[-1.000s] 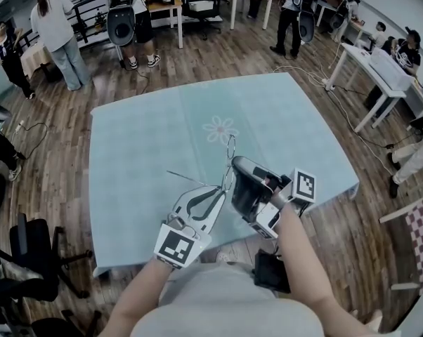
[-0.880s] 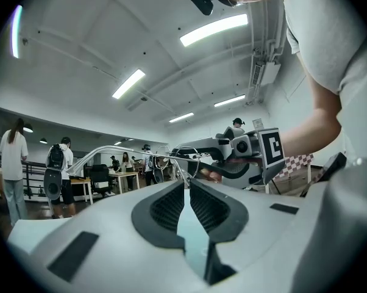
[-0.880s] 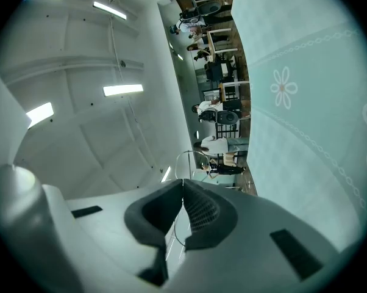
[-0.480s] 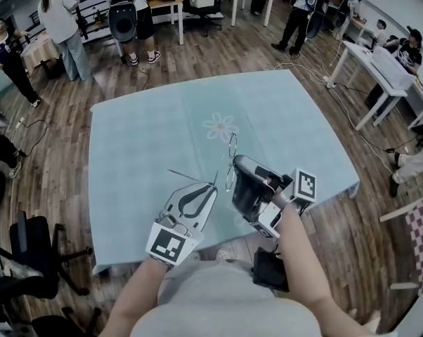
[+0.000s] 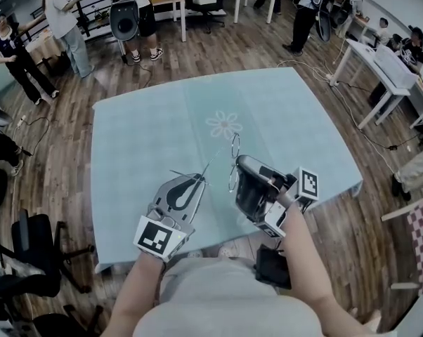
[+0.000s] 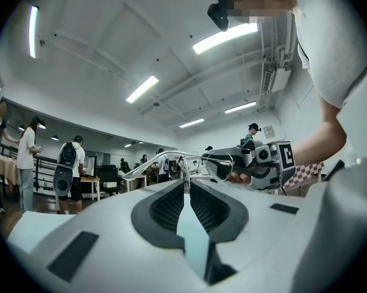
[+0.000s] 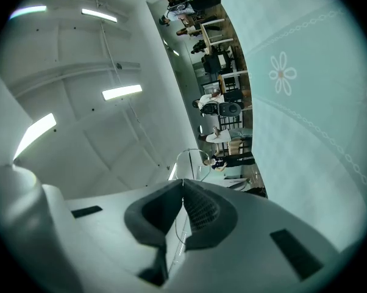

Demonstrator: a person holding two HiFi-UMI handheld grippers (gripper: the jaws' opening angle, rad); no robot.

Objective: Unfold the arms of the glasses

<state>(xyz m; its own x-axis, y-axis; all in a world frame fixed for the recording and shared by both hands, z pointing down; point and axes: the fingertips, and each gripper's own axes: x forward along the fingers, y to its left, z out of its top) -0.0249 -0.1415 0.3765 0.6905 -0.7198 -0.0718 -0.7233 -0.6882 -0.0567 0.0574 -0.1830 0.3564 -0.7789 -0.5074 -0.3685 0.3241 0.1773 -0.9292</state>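
Observation:
Thin wire-rimmed glasses point(image 5: 235, 140) hang in the air above the pale teal tablecloth point(image 5: 141, 139), held between both grippers. My right gripper point(image 5: 238, 161) is shut on the front frame, and a lens rim point(image 7: 192, 162) sticks out past its tips point(image 7: 183, 182). My left gripper point(image 5: 199, 177) is shut on one slim arm of the glasses. In the left gripper view that arm point(image 6: 153, 163) crosses just beyond the tips point(image 6: 186, 179) and leads to a lens point(image 6: 223, 163) by the right gripper point(image 6: 260, 163). The arm stands swung out from the frame.
The cloth carries a flower print point(image 5: 224, 125) near its middle. Several people stand on the wood floor beyond the table's far side. An office chair point(image 5: 29, 251) stands at the left, and white tables point(image 5: 380, 69) with cables stand at the right.
My left gripper has moved left, away from the right gripper, drawing the glasses arm outward with it. The right gripper has kept still with the frame.

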